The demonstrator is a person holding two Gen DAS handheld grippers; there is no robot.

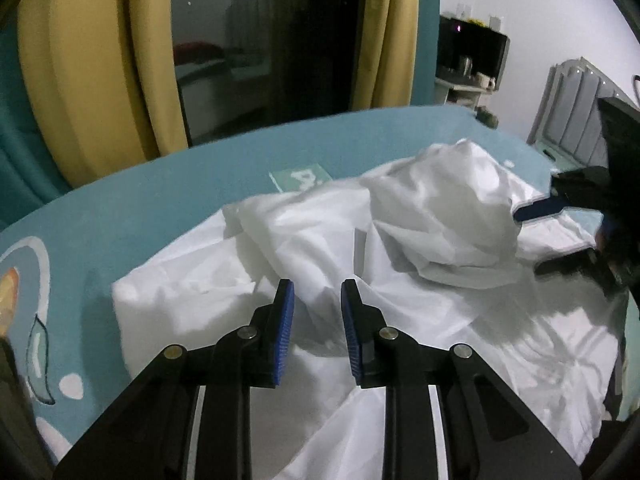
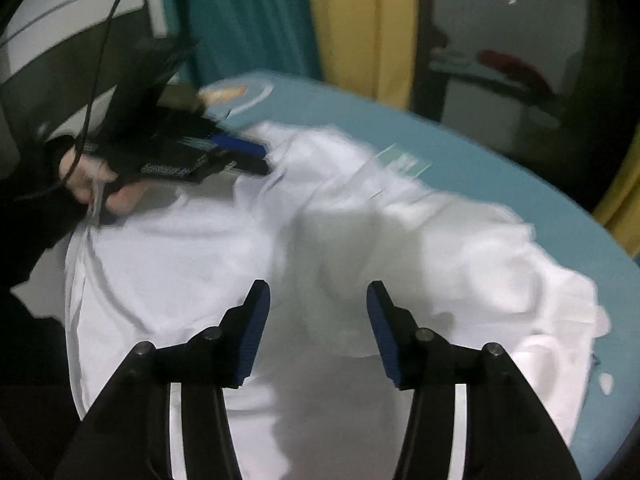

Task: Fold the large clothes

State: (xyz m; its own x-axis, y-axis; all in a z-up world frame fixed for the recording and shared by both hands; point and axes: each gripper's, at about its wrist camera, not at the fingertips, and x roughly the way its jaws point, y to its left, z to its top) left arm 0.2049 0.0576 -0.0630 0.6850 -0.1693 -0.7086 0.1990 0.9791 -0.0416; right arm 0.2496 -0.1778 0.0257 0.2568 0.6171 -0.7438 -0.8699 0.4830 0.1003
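Note:
A large white garment [image 1: 400, 240] lies rumpled on a teal printed cover [image 1: 160, 200], with a raised bunch of cloth at its far right. My left gripper [image 1: 317, 286] hovers over the garment's near part, its blue pads a narrow gap apart with nothing between them. My right gripper [image 1: 534, 240] reaches in from the right edge, its fingers spread beside the raised bunch. In the right wrist view the right gripper [image 2: 317, 286] stands open above the white garment [image 2: 200, 248]. There the left gripper [image 2: 244, 156], held by a hand [image 2: 92, 184], sits at the garment's far left edge.
Yellow curtains [image 1: 80, 60] and a dark glass door [image 1: 240, 40] stand behind the cover's far edge. A grey padded headboard [image 1: 572, 112] and a shelf with a kettle [image 1: 468, 64] are at the back right. Bare teal cover [image 2: 480, 168] surrounds the garment.

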